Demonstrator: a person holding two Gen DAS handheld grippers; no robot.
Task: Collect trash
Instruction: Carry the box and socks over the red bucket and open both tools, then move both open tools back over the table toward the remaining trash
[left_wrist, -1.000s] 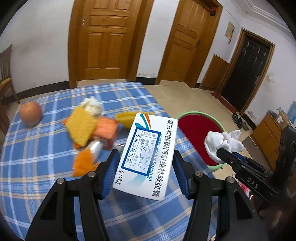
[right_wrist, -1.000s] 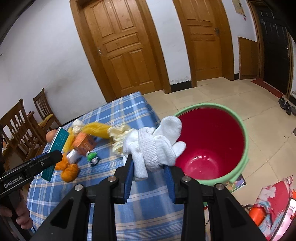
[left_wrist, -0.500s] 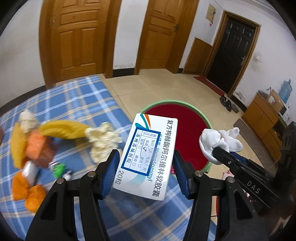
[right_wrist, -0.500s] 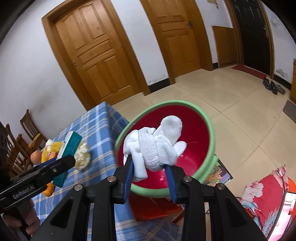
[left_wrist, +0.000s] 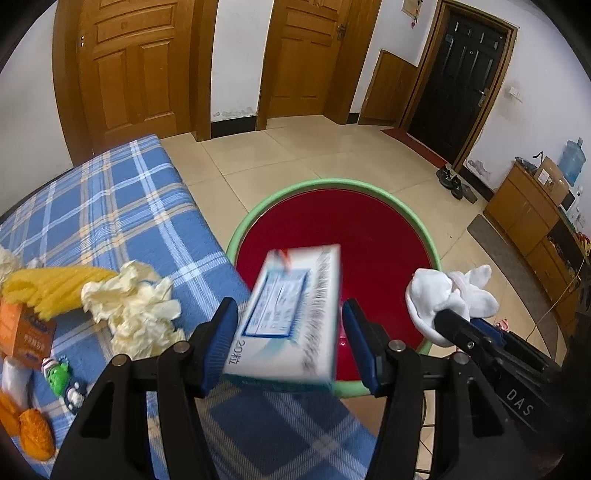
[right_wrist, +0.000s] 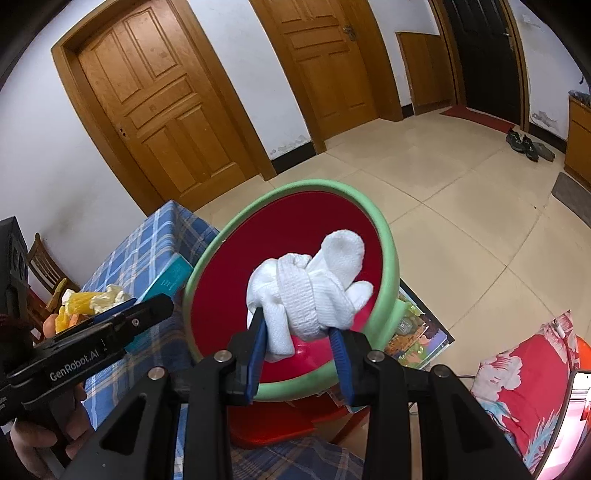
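A white and blue medicine box (left_wrist: 291, 325) sits between the blue pads of my left gripper (left_wrist: 288, 306), which is shut on it. The box looks blurred and tilted, and it hangs over the near rim of the red basin with a green rim (left_wrist: 332, 182). My right gripper (right_wrist: 297, 325) is shut on a balled white sock (right_wrist: 306, 288), held above the basin's (right_wrist: 391, 236) red inside. The sock (left_wrist: 439, 295) and the right gripper (left_wrist: 443, 317) also show at the basin's right side. In the right wrist view the left gripper (right_wrist: 155, 306) carries the box's teal edge (right_wrist: 173, 277).
The blue plaid table (left_wrist: 110, 206) carries a crumpled cream glove (left_wrist: 136, 314), a yellow piece (left_wrist: 48, 288), an orange carton (left_wrist: 22, 332), a green toy (left_wrist: 59, 376) and orange peel (left_wrist: 33, 435). Books (right_wrist: 417, 332) and a red floral cloth (right_wrist: 528, 387) lie on the floor.
Both grippers have swung right from above the table to over the basin, each keeping its load. The box has tipped a little in the left jaws.
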